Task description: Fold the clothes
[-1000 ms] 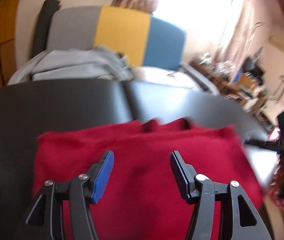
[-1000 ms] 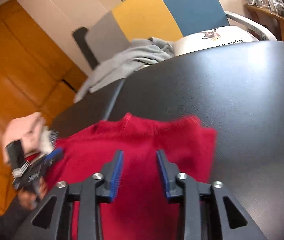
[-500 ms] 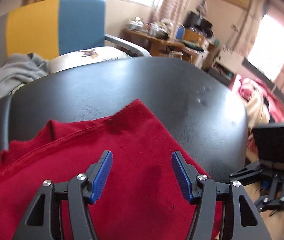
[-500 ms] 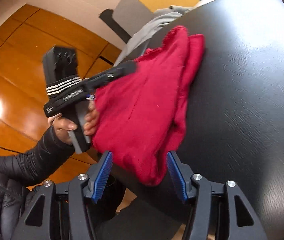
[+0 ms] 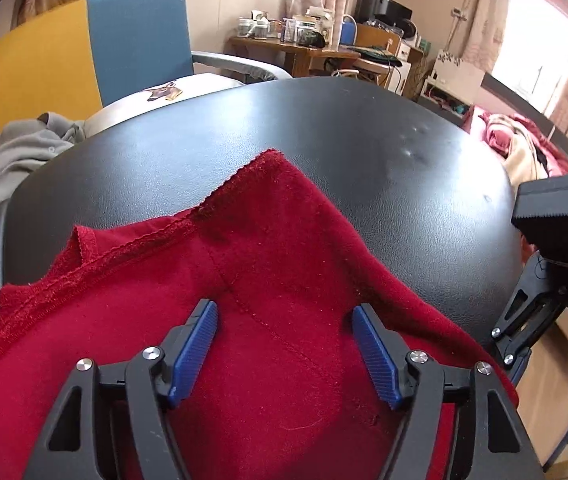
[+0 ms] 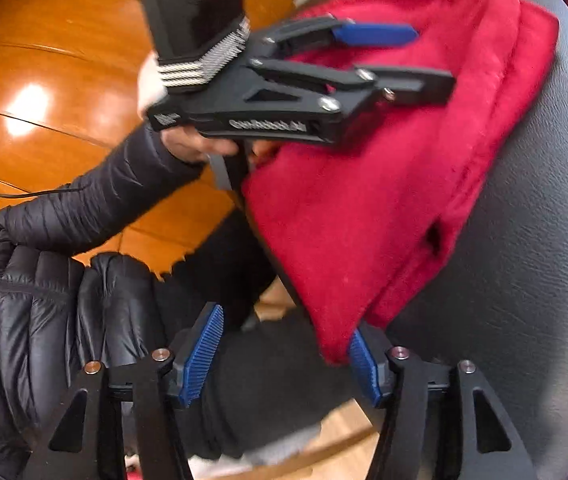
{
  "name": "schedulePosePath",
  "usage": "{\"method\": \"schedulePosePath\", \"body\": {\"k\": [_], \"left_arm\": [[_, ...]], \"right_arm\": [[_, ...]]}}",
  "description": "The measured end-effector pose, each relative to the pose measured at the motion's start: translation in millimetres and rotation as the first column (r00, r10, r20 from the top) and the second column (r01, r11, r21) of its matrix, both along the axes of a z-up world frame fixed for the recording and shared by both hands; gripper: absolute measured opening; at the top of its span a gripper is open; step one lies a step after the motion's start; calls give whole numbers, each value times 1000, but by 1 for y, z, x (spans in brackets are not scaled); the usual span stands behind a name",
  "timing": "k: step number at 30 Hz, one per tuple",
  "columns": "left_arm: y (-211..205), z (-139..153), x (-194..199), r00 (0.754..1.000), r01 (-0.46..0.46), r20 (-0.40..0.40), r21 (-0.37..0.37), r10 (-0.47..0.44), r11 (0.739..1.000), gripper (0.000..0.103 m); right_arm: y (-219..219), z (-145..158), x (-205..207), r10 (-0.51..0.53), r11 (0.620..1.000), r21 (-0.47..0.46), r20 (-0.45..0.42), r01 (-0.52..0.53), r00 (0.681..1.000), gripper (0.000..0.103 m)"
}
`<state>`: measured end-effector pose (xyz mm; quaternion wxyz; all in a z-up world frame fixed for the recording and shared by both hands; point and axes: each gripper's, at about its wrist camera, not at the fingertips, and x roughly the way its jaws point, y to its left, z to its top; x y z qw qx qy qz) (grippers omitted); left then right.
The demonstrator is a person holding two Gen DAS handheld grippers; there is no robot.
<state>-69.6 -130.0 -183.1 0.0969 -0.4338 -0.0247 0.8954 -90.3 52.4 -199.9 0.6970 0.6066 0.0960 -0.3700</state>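
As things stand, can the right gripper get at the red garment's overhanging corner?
Probably yes: the right gripper has its jaws opening just below the red garment, whose corner hangs off the black table with nothing between.

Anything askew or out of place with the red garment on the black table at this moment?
Yes. The folded red fleece garment lies skewed, one end drooping over the black table's near edge. Its layers sit unevenly, with raw seams showing. Nothing looks damaged.
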Motion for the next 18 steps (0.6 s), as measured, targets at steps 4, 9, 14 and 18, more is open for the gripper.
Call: {"method": "schedulePosePath", "body": {"k": [4, 9, 14, 18], "left_arm": [[-1, -1, 1, 1000, -6, -8, -8, 5, 1000, 71], [-3, 3, 5, 999, -32, -20, -2, 32, 999, 70], [-30, 32, 37, 992, -110, -42, 182, 120, 977, 70], [-74, 59, 113, 969, -185, -124, 200, 212, 962, 77]], "right_arm": [[-3, 7, 3, -6, 1000, 30, -33, 7, 999, 60], [30, 11, -12, -219, 975, 28, -63, 221, 974, 57], [62, 46, -17, -435, 895, 6, -207, 446, 876, 61], [30, 98, -5, -520, 852, -207, -222, 481, 825, 71]]}}
